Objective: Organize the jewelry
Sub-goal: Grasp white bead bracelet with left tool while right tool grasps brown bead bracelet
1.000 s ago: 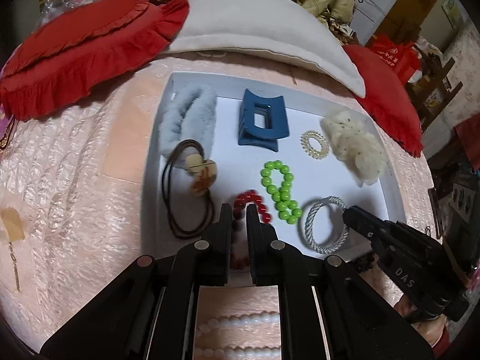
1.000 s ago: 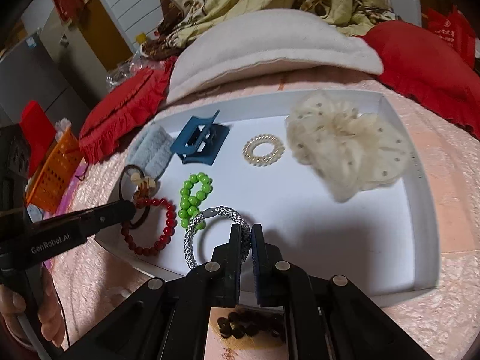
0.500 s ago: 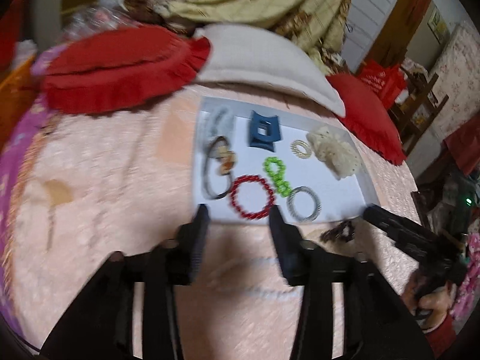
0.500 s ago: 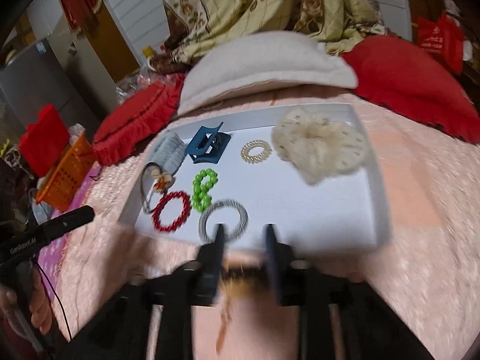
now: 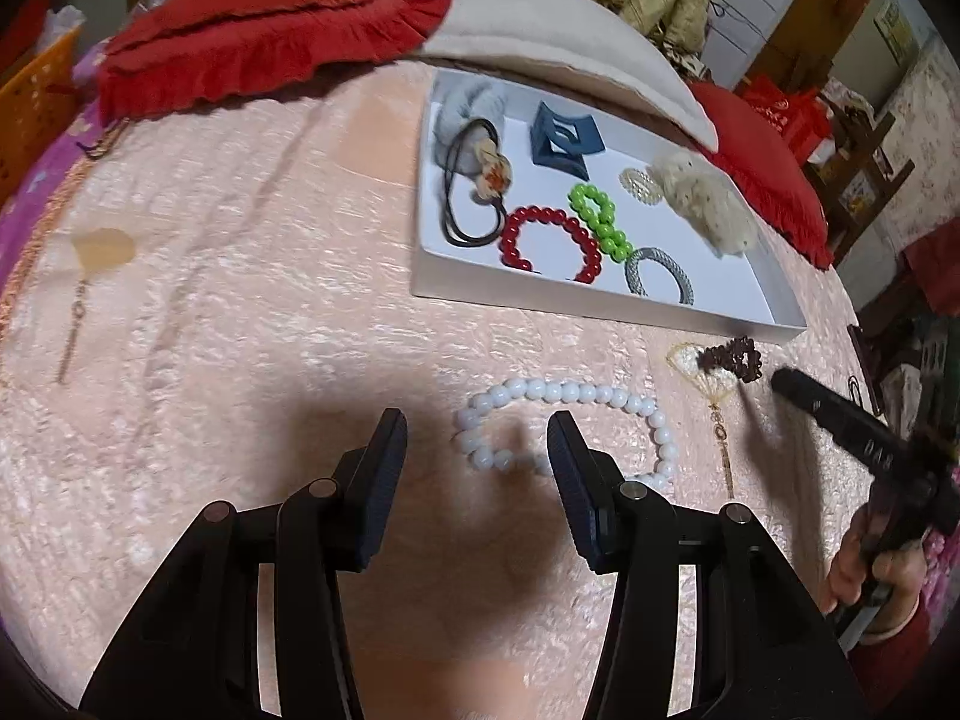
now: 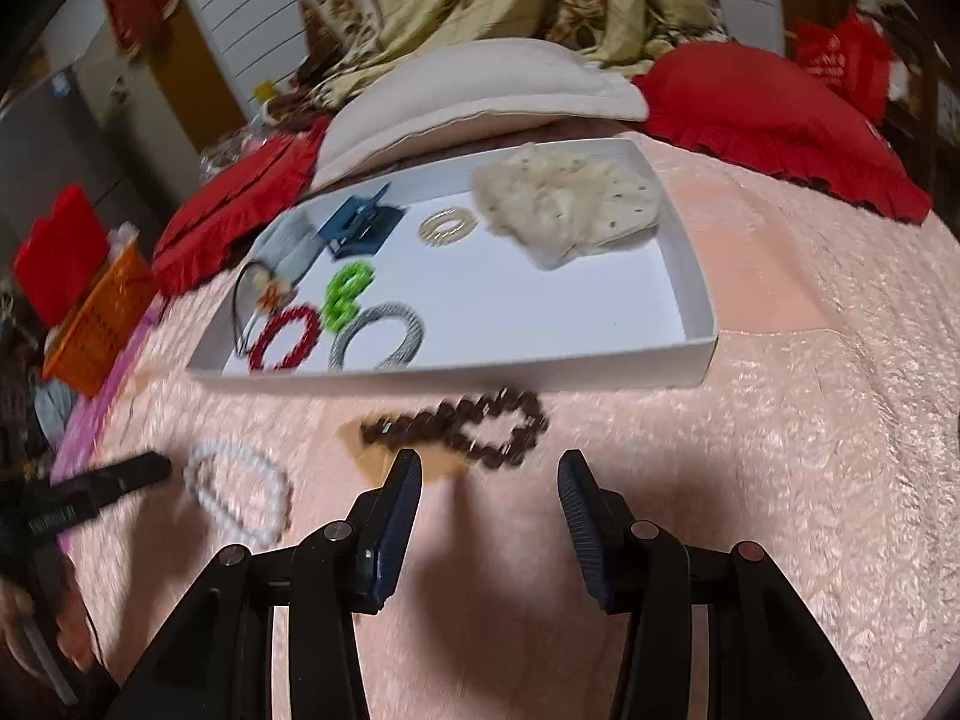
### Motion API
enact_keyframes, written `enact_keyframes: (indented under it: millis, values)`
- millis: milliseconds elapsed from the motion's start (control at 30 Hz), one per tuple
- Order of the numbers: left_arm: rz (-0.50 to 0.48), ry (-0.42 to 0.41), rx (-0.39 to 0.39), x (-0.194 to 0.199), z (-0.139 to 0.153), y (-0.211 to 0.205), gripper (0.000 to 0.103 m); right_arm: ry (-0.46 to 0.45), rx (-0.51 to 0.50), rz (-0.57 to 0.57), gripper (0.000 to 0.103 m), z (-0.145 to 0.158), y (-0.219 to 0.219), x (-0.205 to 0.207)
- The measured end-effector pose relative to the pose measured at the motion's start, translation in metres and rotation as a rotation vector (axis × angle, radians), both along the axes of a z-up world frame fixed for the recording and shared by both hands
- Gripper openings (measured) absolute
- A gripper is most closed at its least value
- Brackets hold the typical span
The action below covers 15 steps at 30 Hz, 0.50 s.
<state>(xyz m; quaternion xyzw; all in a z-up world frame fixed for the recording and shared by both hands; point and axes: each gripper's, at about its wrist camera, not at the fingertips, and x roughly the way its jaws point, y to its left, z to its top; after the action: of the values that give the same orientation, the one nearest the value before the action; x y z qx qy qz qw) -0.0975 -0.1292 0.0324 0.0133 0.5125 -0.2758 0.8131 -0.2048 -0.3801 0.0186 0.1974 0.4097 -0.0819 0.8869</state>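
Nearest, at the bottom of the left wrist view: left gripper (image 5: 477, 450), jaws spread and empty, white bead bracelet (image 5: 564, 429) lying partly between the tips on the pink quilted bedspread (image 5: 240, 300). At the bottom of the right wrist view: right gripper (image 6: 489, 486), jaws opening, nothing between them, dark brown bead bracelet (image 6: 462, 426) just beyond the tips, draped over a small tan fan-shaped charm (image 6: 384, 462). Likely trouble: smooth round beads rolling out of a pinch; soft, crinkled fabric bunching under a descending tip; the charm snagging and lifting along with the brown strand; a limp loop catching the tray wall. Farther up, mid-frame: shallow white tray (image 6: 696, 300), stiff and low-walled, holding a glossy red bead bracelet (image 5: 552, 240), lime-green beads (image 5: 600, 219), a twisted silver-grey bangle (image 5: 660, 273), a blue claw clip (image 5: 561, 141), a cream ruffled scrunchie (image 6: 564, 204). Farthest, top of frame: red frilled cushions.
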Motion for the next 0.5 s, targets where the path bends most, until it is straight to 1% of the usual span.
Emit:
enact_keyframes:
  millis: [133, 167, 267, 367, 433, 500]
  values:
    - [-0.021, 0.012, 0.006, 0.008, -0.010, -0.010, 0.048, 0.009, 0.027, -0.012, 0.045, -0.005, -0.010, 0.012]
    - [-0.025, 0.015, 0.007, 0.009, -0.013, -0.011, 0.048, 0.012, 0.029, -0.009, 0.044, -0.008, -0.011, 0.015]
    - [-0.038, -0.022, 0.014, 0.006, -0.014, -0.016, 0.050, 0.022, 0.025, 0.007, 0.041, -0.014, -0.007, 0.023]
    - [-0.049, -0.047, 0.026, 0.000, -0.015, -0.019, 0.052, 0.012, -0.023, 0.013, 0.040, -0.015, 0.001, 0.024]
    - [-0.066, -0.058, 0.036, -0.008, -0.016, -0.023, 0.052, 0.009, -0.028, 0.020, 0.032, -0.016, 0.004, 0.026]
    - [-0.083, -0.064, 0.059, -0.015, -0.016, -0.028, 0.051, 0.007, -0.002, 0.024, 0.021, -0.016, 0.004, 0.027]
